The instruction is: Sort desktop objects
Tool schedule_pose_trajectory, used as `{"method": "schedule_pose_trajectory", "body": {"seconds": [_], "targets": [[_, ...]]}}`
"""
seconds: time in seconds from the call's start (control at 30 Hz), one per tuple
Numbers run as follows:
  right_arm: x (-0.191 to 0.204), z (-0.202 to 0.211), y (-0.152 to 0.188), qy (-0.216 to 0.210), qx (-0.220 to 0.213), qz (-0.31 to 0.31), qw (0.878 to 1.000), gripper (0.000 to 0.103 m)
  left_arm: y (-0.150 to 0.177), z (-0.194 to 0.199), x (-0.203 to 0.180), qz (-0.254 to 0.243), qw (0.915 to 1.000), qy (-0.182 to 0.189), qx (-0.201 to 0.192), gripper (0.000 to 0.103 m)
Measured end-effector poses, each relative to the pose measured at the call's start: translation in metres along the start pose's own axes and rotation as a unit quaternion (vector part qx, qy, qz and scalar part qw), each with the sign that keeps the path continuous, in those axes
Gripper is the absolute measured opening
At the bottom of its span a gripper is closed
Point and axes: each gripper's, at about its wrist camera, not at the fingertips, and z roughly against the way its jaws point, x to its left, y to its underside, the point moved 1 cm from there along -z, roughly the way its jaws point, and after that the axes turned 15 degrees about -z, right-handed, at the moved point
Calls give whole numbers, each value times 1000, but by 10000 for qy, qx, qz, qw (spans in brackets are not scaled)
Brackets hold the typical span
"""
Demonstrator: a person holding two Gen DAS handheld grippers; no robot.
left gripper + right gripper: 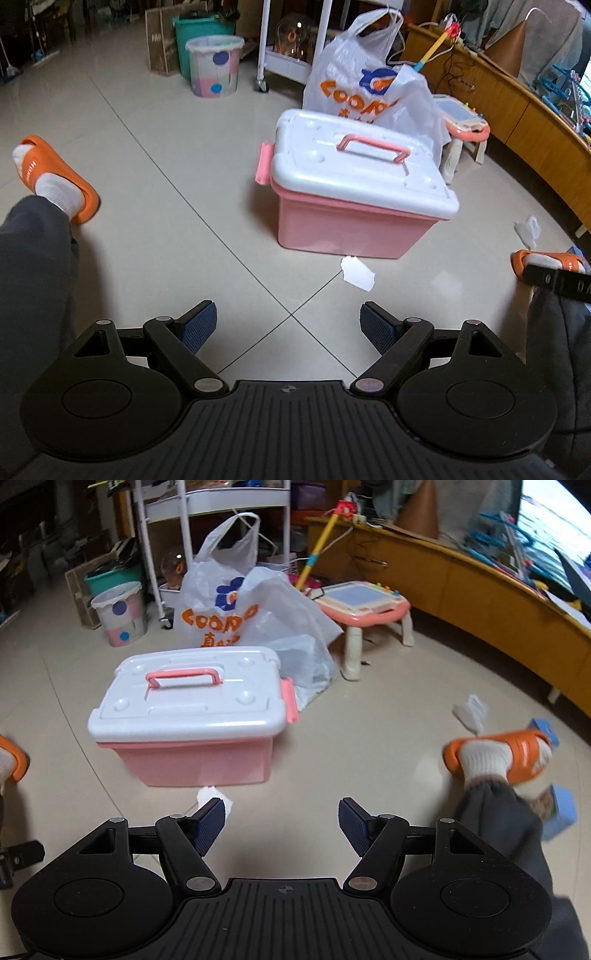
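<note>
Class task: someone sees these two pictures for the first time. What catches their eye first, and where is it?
A pink plastic storage box with a white lid sits mid-floor, closed. Behind it slumps a white plastic shopping bag with orange lettering. Orange slippers over white socks flank the view at both sides.

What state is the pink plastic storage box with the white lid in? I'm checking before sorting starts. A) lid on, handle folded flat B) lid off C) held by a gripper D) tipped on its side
A: the pink plastic storage box sits upright on the floor, white lid on, pink handle lying flat.
</note>
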Motion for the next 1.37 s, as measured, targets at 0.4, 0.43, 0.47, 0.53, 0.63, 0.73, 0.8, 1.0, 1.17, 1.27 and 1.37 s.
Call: {"method": "schedule_pose_trajectory", "body": {"seconds": [0.4, 0.43, 0.47, 0.53, 0.63, 0.73, 0.8, 1.0, 1.17, 1.27, 1.37], "targets": [[9, 17, 65, -83, 148, -17, 9999, 72, 9, 29, -22, -338, 9990, -238, -194, 95], [11, 16, 70, -79, 196, -12, 9998, 73, 10, 30, -24, -368, 9988, -273, -190, 96], [12, 15, 76, -77, 240, -11, 9997, 74, 11, 31, -26, -396, 9986, -298, -185, 96], [14, 14, 84, -66, 303, -9, 9995, 74, 13, 31, -28, -436, 9985, -302, -160, 97], [17, 12, 96, -32, 383, 4, 9993, 75, 16, 31, -31, -479, 9981, -373, -127, 98], [19, 9, 101, 13, 450, -25, 9990, 78, 17, 29, -34, -570, 9972, -469, -92, 99], [20, 7, 102, 23, 480, -52, 9988, 78, 18, 28, -35, -591, 9971, -472, -47, 99], [26, 1, 106, 11, 544, -55, 9985, 83, 20, 20, -33, -536, 9976, -427, 53, 100], [23, -6, 110, 70, 640, -76, 9979, 85, 29, 10, -36, -533, 9977, -349, 238, 100], [21, -11, 110, 119, 691, -160, 9974, 85, 33, 7, -39, -595, 9971, -382, 273, 100], [17, -16, 111, 157, 756, -259, 9967, 86, 35, 6, -38, -620, 9972, -376, 190, 101]]}}
